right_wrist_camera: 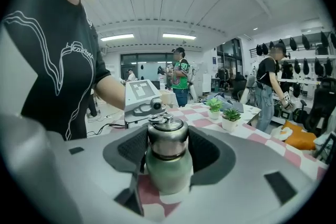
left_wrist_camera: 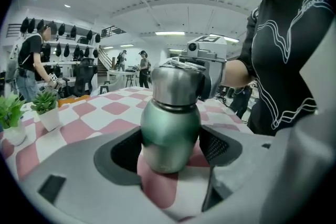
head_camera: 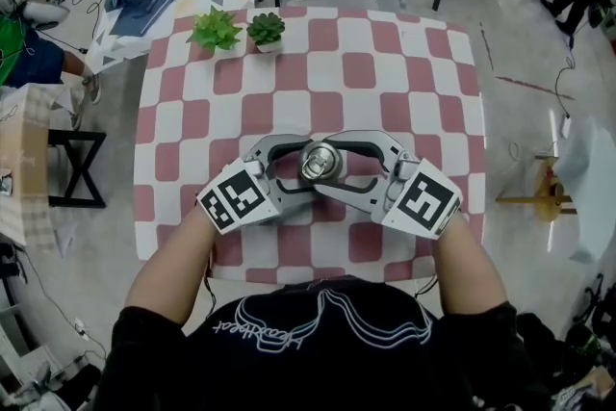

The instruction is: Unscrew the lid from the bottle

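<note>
Head view shows both forearms [head_camera: 173, 260] angled inward, meeting at the upright green metal bottle [left_wrist_camera: 170, 128]. The left gripper [head_camera: 306, 166] is clamped on its body, the right gripper [right_wrist_camera: 167, 139] on its silver steel lid [right_wrist_camera: 167, 134]. Beyond the bottle, the pink-and-white checked table [head_camera: 385, 72] runs bare to two small potted plants [head_camera: 241, 30] at the far edge.
</note>
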### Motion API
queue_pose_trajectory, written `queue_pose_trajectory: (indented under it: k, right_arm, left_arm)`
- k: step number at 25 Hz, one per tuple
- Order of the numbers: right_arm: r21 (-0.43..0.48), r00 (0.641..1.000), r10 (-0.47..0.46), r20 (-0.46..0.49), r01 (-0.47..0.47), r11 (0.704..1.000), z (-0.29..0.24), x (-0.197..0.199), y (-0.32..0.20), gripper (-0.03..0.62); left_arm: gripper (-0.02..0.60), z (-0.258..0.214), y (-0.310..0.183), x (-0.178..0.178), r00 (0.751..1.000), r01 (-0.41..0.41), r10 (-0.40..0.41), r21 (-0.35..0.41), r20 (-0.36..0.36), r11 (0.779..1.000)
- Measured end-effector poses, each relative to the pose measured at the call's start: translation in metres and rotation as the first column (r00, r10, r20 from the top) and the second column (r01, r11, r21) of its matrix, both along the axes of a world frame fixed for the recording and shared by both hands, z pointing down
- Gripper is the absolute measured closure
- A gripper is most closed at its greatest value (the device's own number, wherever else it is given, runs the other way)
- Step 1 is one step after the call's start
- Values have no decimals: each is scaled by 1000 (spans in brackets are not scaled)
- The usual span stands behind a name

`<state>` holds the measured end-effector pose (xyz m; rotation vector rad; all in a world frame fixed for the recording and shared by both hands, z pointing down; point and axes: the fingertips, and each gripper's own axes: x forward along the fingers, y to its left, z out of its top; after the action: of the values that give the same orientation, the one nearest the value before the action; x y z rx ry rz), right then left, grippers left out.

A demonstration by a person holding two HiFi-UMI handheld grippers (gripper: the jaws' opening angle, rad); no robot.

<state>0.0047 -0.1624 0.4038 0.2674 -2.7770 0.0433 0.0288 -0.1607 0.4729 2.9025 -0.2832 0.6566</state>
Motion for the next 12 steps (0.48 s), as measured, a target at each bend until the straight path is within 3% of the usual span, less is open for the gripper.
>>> queue_pose_trajectory:
  k: [6, 12]
  right_arm:
    - [-15, 995, -100, -30, 100, 995, 3, -1, 1, 349]
    - [-4, 986, -157, -50, 157, 988, 5, 0, 1, 350]
  left_arm:
    - [236, 1, 1, -2, 991, -134, 134, -8, 21, 991]
    - [236, 1, 1, -2, 979, -198, 199, -22, 33, 980]
